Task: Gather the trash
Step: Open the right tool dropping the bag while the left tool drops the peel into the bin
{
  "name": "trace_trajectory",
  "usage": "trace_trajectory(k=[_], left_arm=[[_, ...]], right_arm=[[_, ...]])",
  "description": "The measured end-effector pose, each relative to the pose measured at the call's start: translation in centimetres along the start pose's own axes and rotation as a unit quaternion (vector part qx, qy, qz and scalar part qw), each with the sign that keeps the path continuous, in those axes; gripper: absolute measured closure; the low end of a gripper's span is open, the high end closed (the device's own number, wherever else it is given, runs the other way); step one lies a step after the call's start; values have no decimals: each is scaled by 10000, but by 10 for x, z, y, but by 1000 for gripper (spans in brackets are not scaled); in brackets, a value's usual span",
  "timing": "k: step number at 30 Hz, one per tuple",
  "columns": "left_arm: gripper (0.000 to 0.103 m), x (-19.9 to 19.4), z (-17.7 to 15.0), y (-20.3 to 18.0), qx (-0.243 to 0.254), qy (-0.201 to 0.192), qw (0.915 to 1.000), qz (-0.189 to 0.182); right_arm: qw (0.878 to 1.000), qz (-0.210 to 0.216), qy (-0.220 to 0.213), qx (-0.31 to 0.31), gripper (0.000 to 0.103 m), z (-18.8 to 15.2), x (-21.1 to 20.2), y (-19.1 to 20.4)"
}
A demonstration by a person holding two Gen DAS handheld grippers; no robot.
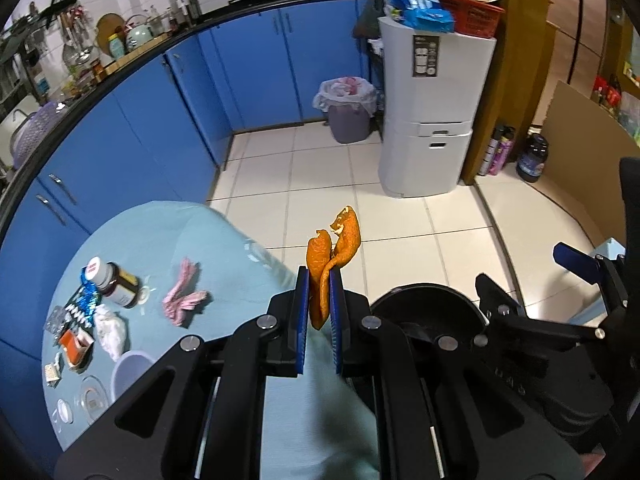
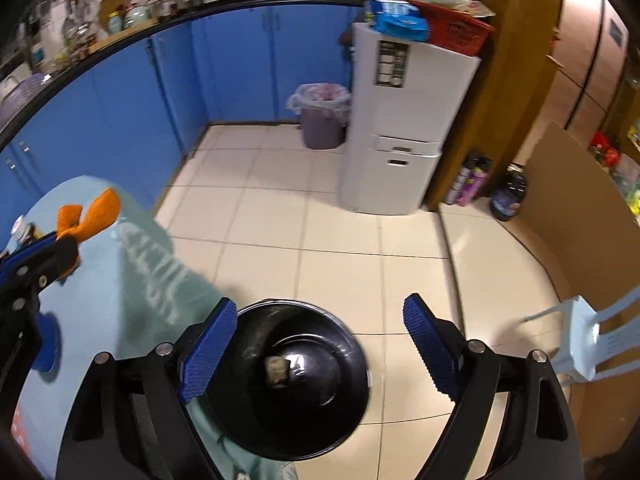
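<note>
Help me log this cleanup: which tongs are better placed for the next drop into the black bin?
Left. The left tongs are shut on the orange peel beside the black bin, while the right tongs hang open and empty over it.

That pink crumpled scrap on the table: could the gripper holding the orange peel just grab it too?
Probably not as things stand. The left gripper is shut on the orange peel, so its jaws are taken. Nothing lies over the pink scrap on the table; the peel must go first.
</note>
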State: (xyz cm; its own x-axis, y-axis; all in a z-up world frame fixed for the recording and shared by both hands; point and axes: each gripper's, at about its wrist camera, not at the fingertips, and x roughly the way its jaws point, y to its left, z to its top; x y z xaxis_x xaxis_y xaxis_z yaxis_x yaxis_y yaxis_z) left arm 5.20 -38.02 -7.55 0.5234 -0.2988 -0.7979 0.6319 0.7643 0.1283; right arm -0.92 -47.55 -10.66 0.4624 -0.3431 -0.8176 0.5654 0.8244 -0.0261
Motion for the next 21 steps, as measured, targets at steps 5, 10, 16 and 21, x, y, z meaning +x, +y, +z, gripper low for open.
trace_trajectory(k=[5, 10, 16, 21], left_arm=[[90, -1, 6, -20, 170, -45, 9997, -194], [89, 0, 9, -23, 153, -5, 9996, -252], [3, -1, 9, -19, 7, 36, 9986, -522], [4, -22, 10, -15, 7, -471, 9983, -350]], right_arm=[[9991, -361, 14, 238, 20, 0, 0, -21], [9978, -530, -14, 389, 20, 0, -1, -35], [9974, -548, -36, 460, 20, -2, -4, -38], [9975, -513, -6, 484, 20, -3, -3, -38]])
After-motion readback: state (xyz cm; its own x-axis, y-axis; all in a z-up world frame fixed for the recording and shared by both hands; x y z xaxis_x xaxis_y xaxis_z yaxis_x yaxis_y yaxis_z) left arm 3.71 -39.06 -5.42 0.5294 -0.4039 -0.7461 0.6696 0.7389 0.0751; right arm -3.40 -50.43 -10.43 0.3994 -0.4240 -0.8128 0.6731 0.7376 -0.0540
